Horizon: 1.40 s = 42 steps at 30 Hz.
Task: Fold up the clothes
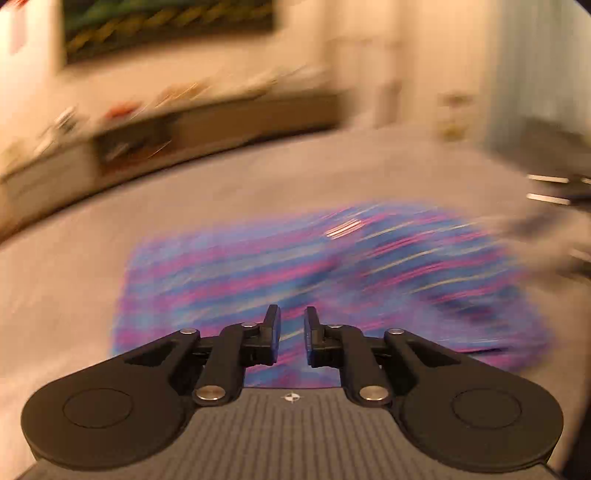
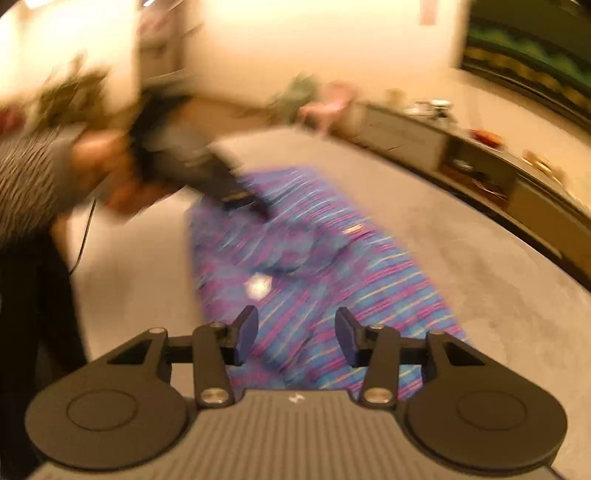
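Left gripper (image 1: 292, 326): jaws parted by a narrow gap, nothing held between them; positioned above the near edge of the garment (image 1: 314, 280). The same gripper is seen blurred in the right wrist view (image 2: 236, 192), over the far end of the cloth, held by a hand (image 2: 99, 155) with a striped grey sleeve (image 2: 29, 177) behind it.

Right gripper (image 2: 295, 328): jaws set wide apart, empty; positioned over the near end of the garment (image 2: 314, 280). Its fingers are glimpsed, smeared, at the right edge of the left wrist view (image 1: 550, 192).

Garment: blue, pink and purple striped cloth, laid out on the grey surface (image 1: 240, 184); rumpled near its middle, a small white label (image 2: 258, 286) showing. Exact shape cannot be told through motion blur.

Surroundings: low cabinet (image 2: 480, 162) along the wall, small items on top, not identifiable; dark framed picture (image 1: 166, 26) above it; thin cable (image 2: 83, 243) hanging beside the person.
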Tool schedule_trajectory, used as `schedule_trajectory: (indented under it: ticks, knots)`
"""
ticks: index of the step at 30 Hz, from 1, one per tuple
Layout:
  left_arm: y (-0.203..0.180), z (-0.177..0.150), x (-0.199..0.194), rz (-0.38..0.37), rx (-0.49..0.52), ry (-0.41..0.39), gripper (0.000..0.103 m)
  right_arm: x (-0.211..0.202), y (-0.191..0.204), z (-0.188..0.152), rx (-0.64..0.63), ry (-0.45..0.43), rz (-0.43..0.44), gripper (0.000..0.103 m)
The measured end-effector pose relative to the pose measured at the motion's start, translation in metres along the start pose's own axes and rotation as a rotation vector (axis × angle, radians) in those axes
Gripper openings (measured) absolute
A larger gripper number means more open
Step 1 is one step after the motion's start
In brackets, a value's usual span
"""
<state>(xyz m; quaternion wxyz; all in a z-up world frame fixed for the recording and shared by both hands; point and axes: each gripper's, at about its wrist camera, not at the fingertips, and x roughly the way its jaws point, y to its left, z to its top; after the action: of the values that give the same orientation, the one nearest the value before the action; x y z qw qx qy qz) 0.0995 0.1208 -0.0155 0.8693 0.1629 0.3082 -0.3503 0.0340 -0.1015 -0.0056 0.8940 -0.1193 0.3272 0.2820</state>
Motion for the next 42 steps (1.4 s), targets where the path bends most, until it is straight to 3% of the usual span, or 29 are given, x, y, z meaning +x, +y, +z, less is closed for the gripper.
schedule_trajectory:
  ticks: [1, 2, 4, 7, 8, 10, 11, 14, 16, 22, 28, 32, 33, 34, 36, 42]
  knots:
    - [-0.010, 0.004, -0.008, -0.045, 0.046, -0.028, 0.036, 0.004, -0.011, -0.003, 0.042, 0.005, -0.047, 0.045]
    - [-0.020, 0.002, -0.010, -0.063, 0.095, -0.034, 0.042, 0.008, -0.020, -0.007, 0.082, 0.013, -0.080, 0.045]
    - [-0.036, -0.006, -0.002, -0.076, 0.175, 0.004, 0.044, 0.018, -0.034, -0.018, 0.152, 0.028, -0.114, 0.045]
    - [-0.057, -0.016, -0.012, -0.163, 0.241, -0.049, 0.047, 0.029, -0.049, -0.035, 0.241, 0.035, -0.145, 0.045]
    - [-0.066, -0.016, -0.016, -0.210, 0.261, -0.066, 0.053, 0.031, -0.051, -0.040, 0.262, 0.034, -0.148, 0.045]
    - [-0.089, -0.021, -0.014, -0.210, 0.334, -0.061, 0.079, 0.033, -0.054, -0.050, 0.296, 0.032, -0.155, 0.045]
    - [-0.098, -0.024, -0.007, -0.192, 0.364, -0.041, 0.081, 0.032, -0.055, -0.051, 0.308, 0.028, -0.152, 0.045]
    - [-0.105, -0.035, 0.022, -0.167, 0.365, 0.049, 0.074, 0.030, -0.055, -0.050, 0.317, 0.003, -0.127, 0.045]
    - [-0.097, -0.032, 0.024, -0.164, 0.306, 0.059, 0.038, 0.031, -0.054, -0.049, 0.316, 0.003, -0.115, 0.045]
    - [-0.065, -0.018, 0.001, -0.189, 0.093, 0.016, 0.034, 0.034, -0.051, -0.049, 0.312, 0.004, -0.078, 0.045]
    - [-0.084, -0.022, 0.010, -0.141, 0.116, 0.022, 0.035, 0.037, -0.041, -0.050, 0.276, 0.018, -0.053, 0.045]
    - [-0.082, -0.021, 0.021, -0.137, 0.064, 0.031, 0.035, 0.036, -0.029, -0.051, 0.218, 0.043, -0.064, 0.045]
    - [-0.081, -0.021, 0.024, -0.134, 0.054, 0.035, 0.033, 0.036, -0.027, -0.051, 0.202, 0.051, -0.069, 0.045]
    - [-0.082, -0.020, 0.024, -0.126, 0.051, 0.037, 0.022, 0.035, -0.025, -0.052, 0.184, 0.057, -0.073, 0.045]
    - [-0.085, -0.020, 0.022, -0.103, 0.051, 0.032, 0.011, 0.032, -0.024, -0.053, 0.161, 0.061, -0.075, 0.046]
    - [-0.075, -0.019, -0.005, -0.066, 0.011, -0.016, 0.003, 0.025, -0.026, -0.056, 0.141, 0.089, -0.076, 0.048]
